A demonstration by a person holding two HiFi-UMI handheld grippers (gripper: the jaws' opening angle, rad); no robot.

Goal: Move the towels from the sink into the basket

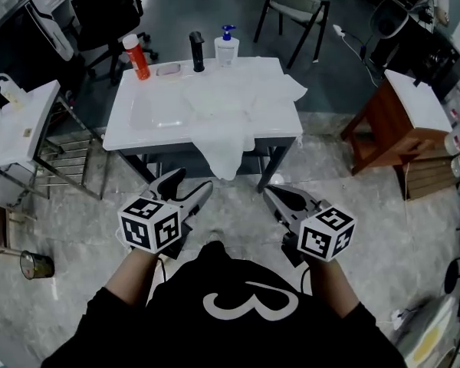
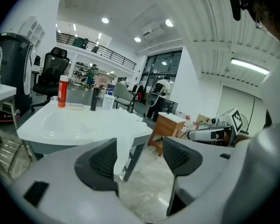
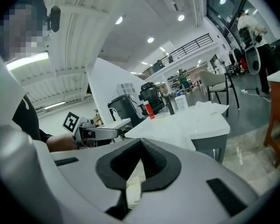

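left hand-held gripper agape, right one closed

No legible txt/labels; white 3-like logo on black shirt.

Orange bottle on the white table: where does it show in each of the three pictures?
Head view: orange bottle upper left, on the table's far edge.
Left gripper view: bottle left of middle.
Right gripper view: bottle small, near the middle.
Shared landmark: the black tap, just right of it in every view.
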